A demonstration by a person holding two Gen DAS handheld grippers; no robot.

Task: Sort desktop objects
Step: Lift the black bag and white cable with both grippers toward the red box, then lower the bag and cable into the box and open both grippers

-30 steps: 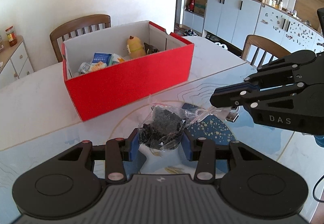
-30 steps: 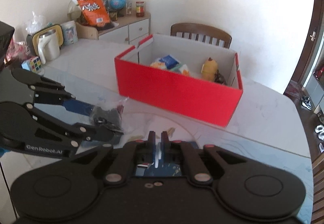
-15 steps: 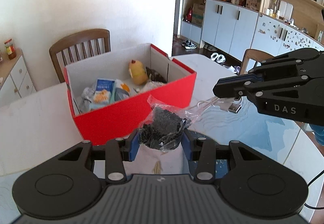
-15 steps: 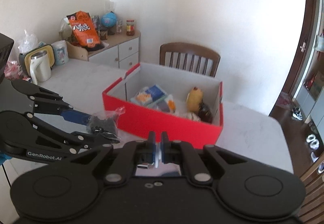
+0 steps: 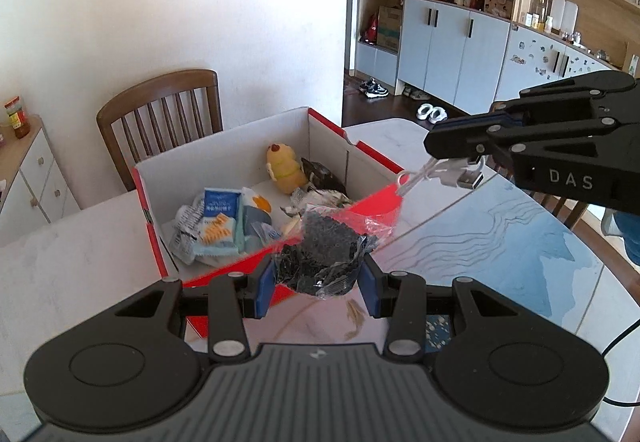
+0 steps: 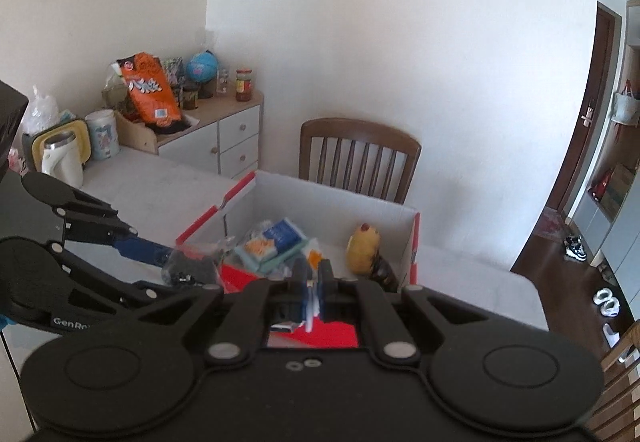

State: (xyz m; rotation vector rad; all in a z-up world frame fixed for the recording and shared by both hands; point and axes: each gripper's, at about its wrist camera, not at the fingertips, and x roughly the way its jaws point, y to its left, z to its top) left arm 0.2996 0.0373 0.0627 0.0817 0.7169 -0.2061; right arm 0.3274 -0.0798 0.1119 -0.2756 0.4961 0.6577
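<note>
My left gripper [image 5: 318, 284] is shut on a clear plastic bag of black bits [image 5: 324, 254], held in the air just before the front wall of the red cardboard box [image 5: 154, 242]. My right gripper [image 5: 436, 144] is shut on a white USB cable [image 5: 460, 176], whose plug and loop hang over the box's right corner. In the right wrist view the right gripper [image 6: 314, 274] pinches the cable [image 6: 311, 308] above the box [image 6: 340, 206], and the left gripper [image 6: 172, 262] holds the bag [image 6: 188, 268] at the box's left. Inside lie a yellow plush toy [image 5: 284, 170] and snack packets [image 5: 218, 218].
The box stands on a white marble table [image 5: 60, 254] with a glass-topped part [image 5: 500, 242] at the right. A wooden chair [image 5: 160, 110] stands behind the box. A kettle [image 6: 60, 158] and a cabinet [image 6: 224, 138] with jars sit far left.
Both grippers have risen and moved toward the box, carrying the bag and the cable up off the table. The box's inside now shows from above.
</note>
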